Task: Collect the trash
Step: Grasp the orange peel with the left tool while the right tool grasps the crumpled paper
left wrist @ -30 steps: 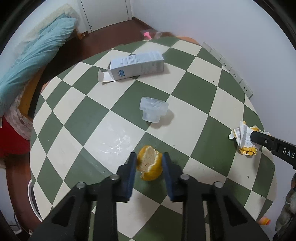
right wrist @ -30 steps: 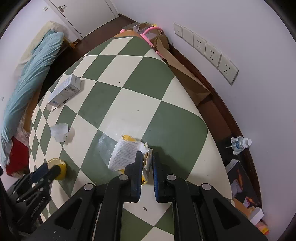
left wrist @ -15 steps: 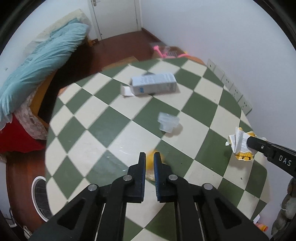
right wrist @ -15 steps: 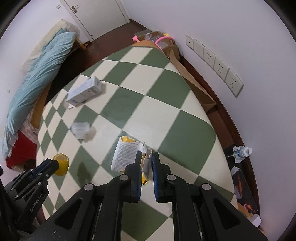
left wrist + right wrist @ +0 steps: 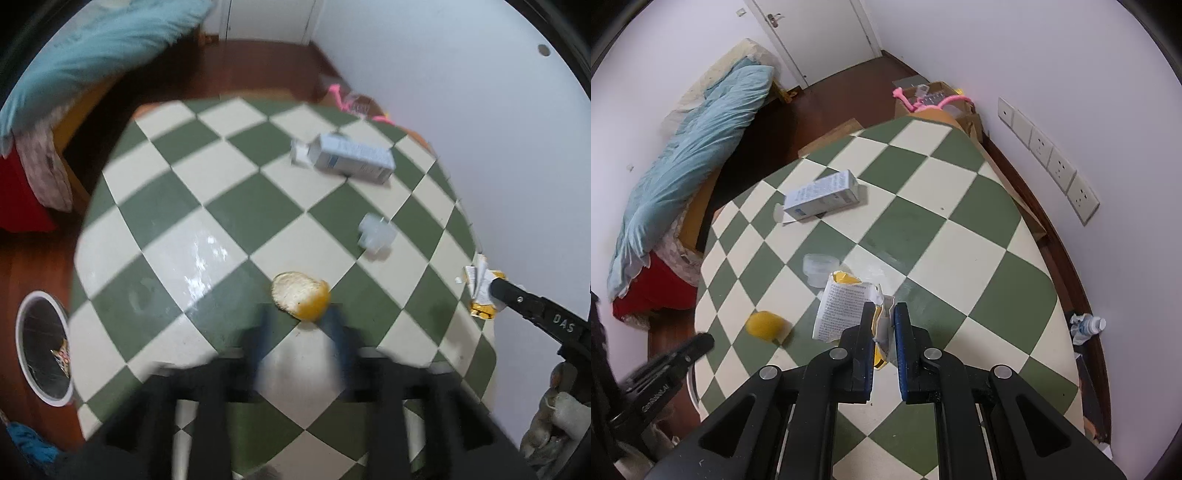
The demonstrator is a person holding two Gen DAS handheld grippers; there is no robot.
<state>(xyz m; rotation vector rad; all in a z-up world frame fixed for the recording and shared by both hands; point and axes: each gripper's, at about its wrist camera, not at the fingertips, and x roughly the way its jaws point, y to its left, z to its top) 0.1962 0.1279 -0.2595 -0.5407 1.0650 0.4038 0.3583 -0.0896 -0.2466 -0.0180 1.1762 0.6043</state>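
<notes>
while my right gripper [image 5: 884, 314] is clamped tight on the crumpled wrapper [image 5: 849, 306], i list that item first: white printed paper with a yellow foil lining, torn and folded, hanging off the table [image 5: 979, 236] above its near edge. handling, by my judgement: very light, limp, likely to flutter or tear, so a pinch deep in the thickest fold suits it, and that is where the pads sit. item two, the orange peel [image 5: 301, 295]: a hollow half shell, yellow-orange outside, pale pith inside, lying on the checked top toward the near edge, just ahead of my left gripper [image 5: 299, 332]. those jaws have just been opening; they stand spread, blurred, with the peel beyond the tips and nothing pressed between them. i judge the peel light, springy and a little slick, best taken across its rim. item three, a clear plastic cup [image 5: 376, 236], tipped over, near the middle toward the wall-side edge: thin and crushable, i would guess, so a gentle grip on the wall. item four, a white and blue carton [image 5: 351, 158], flap open, lying flat toward the far edge: stiff but empty-looking, best held across its narrow sides. off the table, on the floor by its left edge, stands a round white bin [image 5: 44, 347], some scraps inside.
</notes>
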